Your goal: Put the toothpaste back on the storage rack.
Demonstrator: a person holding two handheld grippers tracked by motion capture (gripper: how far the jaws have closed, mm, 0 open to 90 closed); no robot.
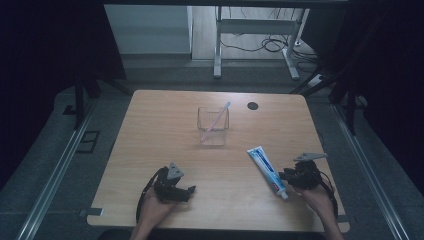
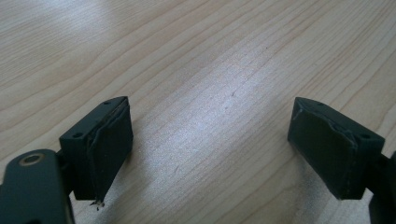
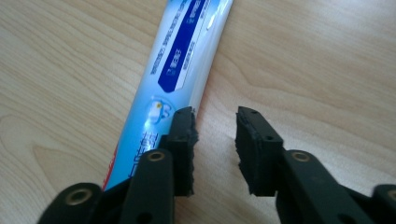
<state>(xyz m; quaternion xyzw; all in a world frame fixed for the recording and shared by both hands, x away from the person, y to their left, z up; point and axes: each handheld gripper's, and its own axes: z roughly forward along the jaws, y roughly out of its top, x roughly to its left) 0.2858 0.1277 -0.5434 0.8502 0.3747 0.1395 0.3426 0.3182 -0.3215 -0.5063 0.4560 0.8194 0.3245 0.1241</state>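
A white and blue toothpaste tube (image 1: pixel 267 171) lies flat on the wooden table (image 1: pixel 160 130) at the front right, its cap toward the front edge. My right gripper (image 1: pixel 284 176) sits just right of the tube's cap end. In the right gripper view the tube (image 3: pixel 182 60) runs along the outside of the left jaw, and the right gripper (image 3: pixel 215 140) is open with bare wood in the narrow gap. My left gripper (image 1: pixel 191 192) rests at the front left, held by a hand. In its own view the left gripper (image 2: pixel 210 144) is wide open over bare wood.
A clear square cup (image 1: pixel 213 126) stands mid-table toward the back, with a thin pink rod (image 1: pixel 218 118) leaning in it. A black round grommet (image 1: pixel 253 105) sits near the far edge. Metal table legs and cables lie on the floor beyond.
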